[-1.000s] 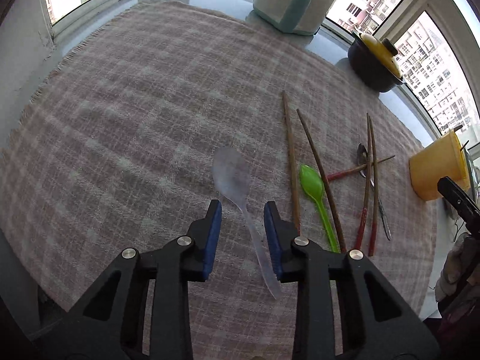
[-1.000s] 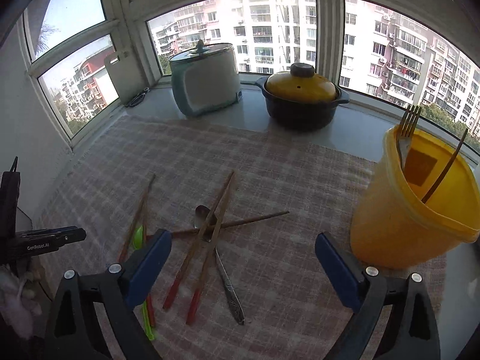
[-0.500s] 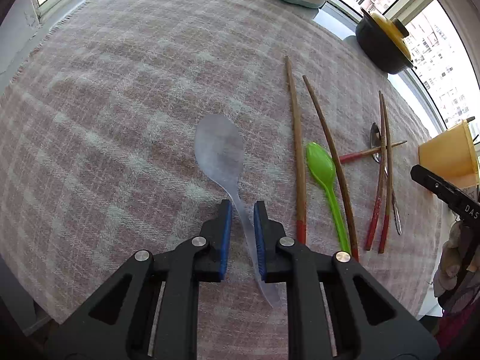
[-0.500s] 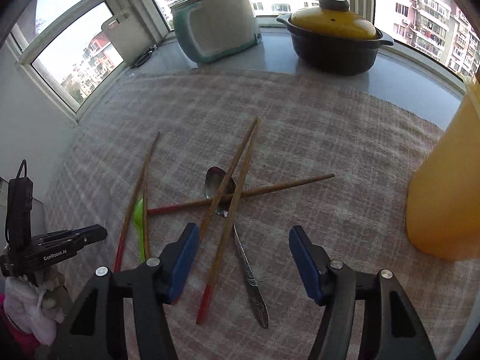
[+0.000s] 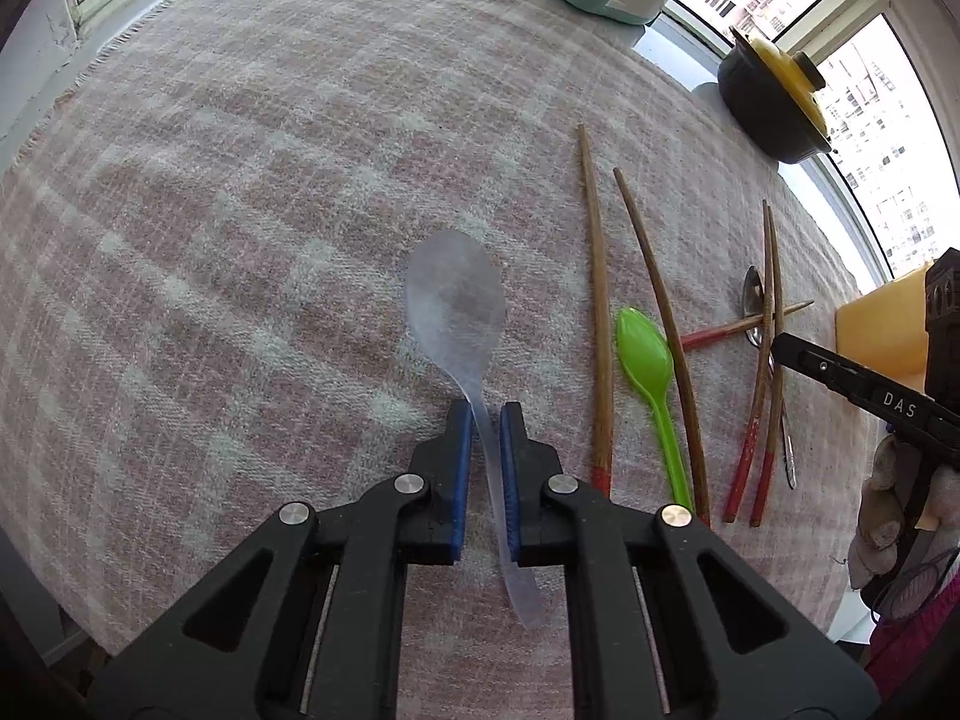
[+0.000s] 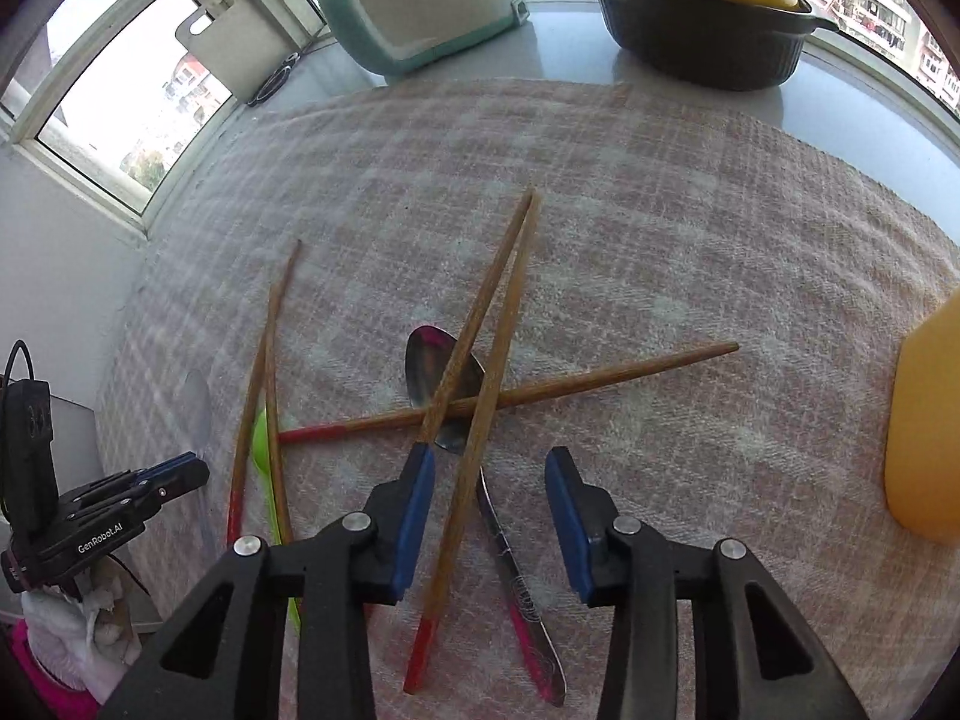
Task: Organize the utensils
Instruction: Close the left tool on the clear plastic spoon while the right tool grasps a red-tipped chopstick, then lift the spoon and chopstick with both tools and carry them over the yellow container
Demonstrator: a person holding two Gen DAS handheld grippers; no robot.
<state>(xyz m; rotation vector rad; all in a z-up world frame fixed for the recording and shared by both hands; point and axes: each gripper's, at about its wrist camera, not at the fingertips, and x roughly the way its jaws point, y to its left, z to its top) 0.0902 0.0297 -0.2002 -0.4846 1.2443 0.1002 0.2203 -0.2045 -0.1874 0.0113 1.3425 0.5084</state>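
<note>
Bench is carrying a pink-and-white plaid cloth [image 5: 252,192]; along its far edge are sitting a teal-and-white appliance [image 6: 420,0] and a dark pot with yellow lid [image 6: 702,18], and a yellow utensil tub [image 6: 927,432] is standing at the right edge. Left tongs [image 5: 482,414] have just been closing and are now lying clenched on the neck of a translucent plastic spoon [image 5: 456,306], bowl pointing toward the far edge, handle tail showing behind the pads, spoon lying flat on the cloth left of the other utensils. Just beside it on the right: two wooden chopsticks [image 5: 600,324] flanking a green plastic spoon [image 5: 648,360]. Right tongs [image 6: 489,480] have just been closing but are standing released, pads apart, straddling a crossed pile: a metal spoon [image 6: 438,372] lying under two red-tipped chopsticks [image 6: 480,348], with a third chopstick [image 6: 570,390] crossing sideways. One chopstick and the spoon handle are lying between the pads; whether the left pad is touching the other stick cannot be told.
</note>
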